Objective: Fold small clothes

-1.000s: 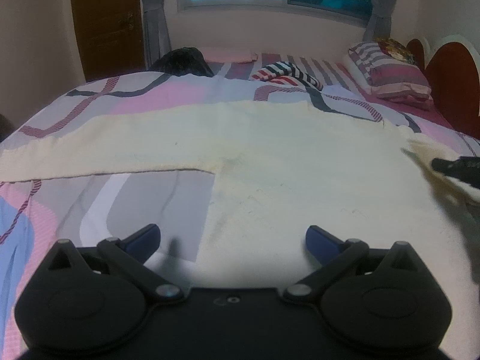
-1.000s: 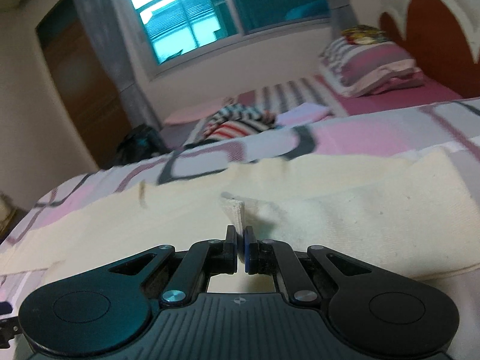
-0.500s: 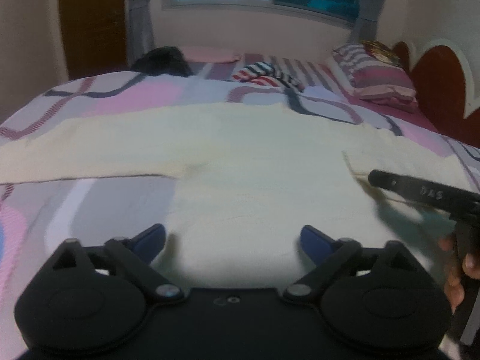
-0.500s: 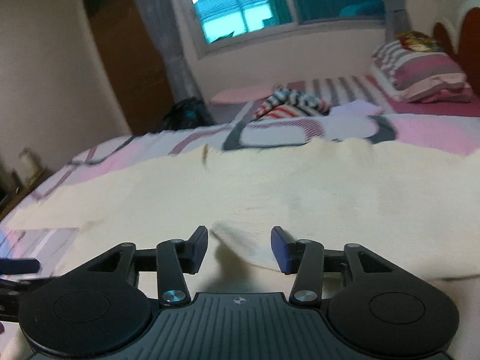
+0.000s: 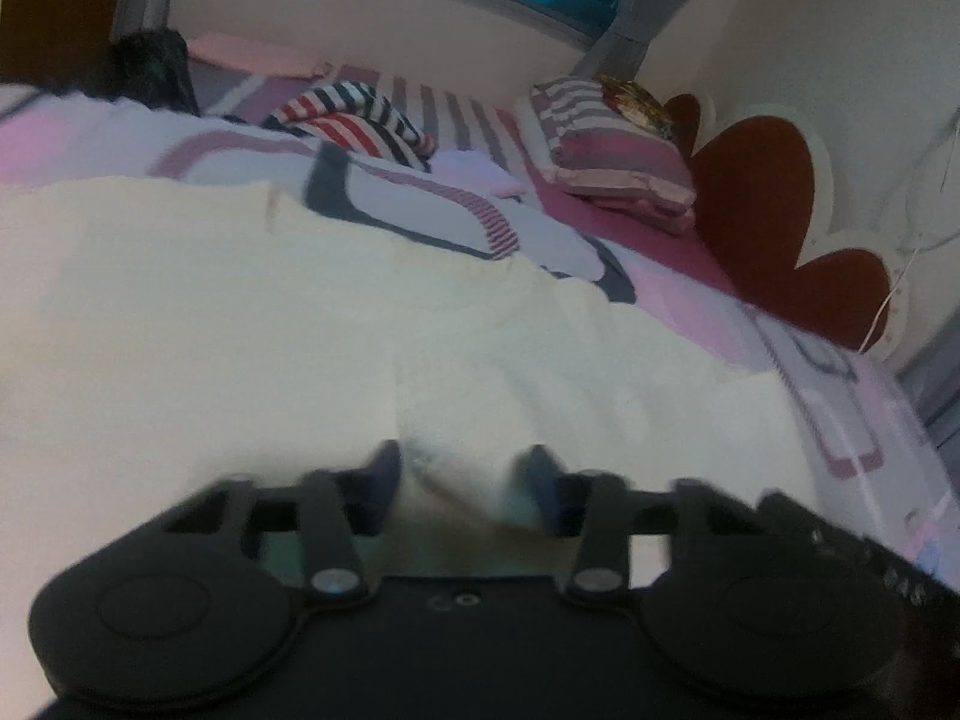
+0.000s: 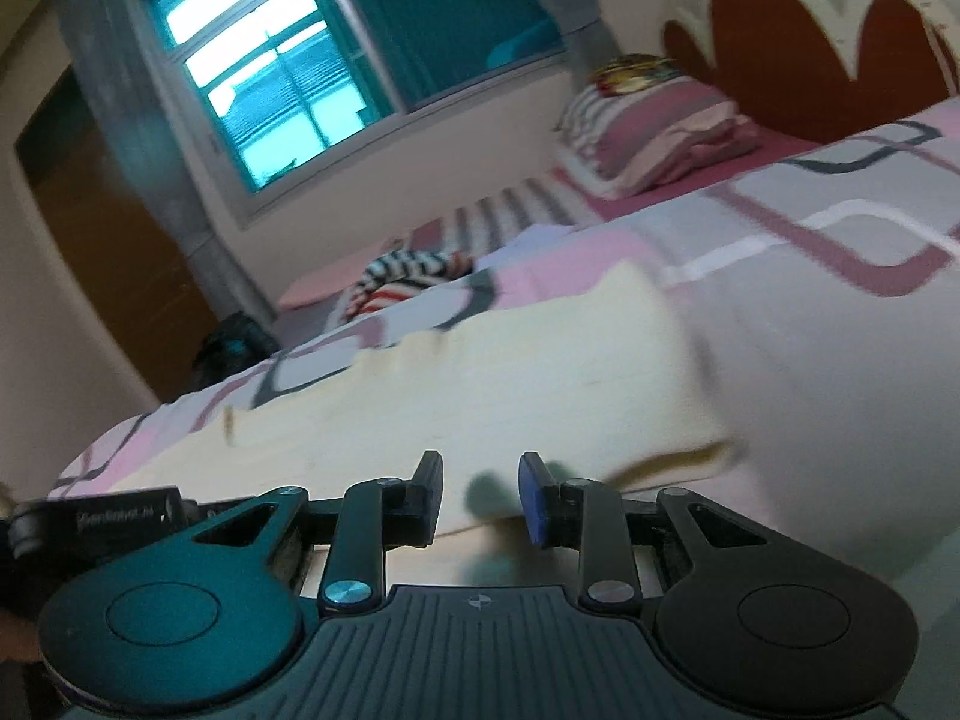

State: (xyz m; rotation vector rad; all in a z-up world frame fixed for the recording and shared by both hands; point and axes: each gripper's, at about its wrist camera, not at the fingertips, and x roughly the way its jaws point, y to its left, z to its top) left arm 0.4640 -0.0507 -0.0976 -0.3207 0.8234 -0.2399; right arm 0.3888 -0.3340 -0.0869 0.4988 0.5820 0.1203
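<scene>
A cream long-sleeved garment (image 5: 252,324) lies spread on the patterned bedspread (image 5: 414,198); its neckline points toward the far side. My left gripper (image 5: 462,480) is open low over the garment's body, with cloth between and under the fingers. In the right wrist view the garment (image 6: 480,372) shows as a long cream band with a folded edge. My right gripper (image 6: 480,495) is open just above that near edge, holding nothing. The left gripper's body (image 6: 96,519) shows at the far left of that view.
A striped red, white and navy garment (image 5: 354,120) lies further up the bed. Striped pillows (image 5: 612,144) lean against the red headboard (image 5: 762,204) on the right. A dark bag (image 5: 150,66) sits at the far left. A window (image 6: 312,66) and a door (image 6: 102,228) are behind.
My right gripper let go of the cloth and opened. My left gripper swung right over the garment's body and its jaws narrowed, staying open. Both views are blurred by motion.
</scene>
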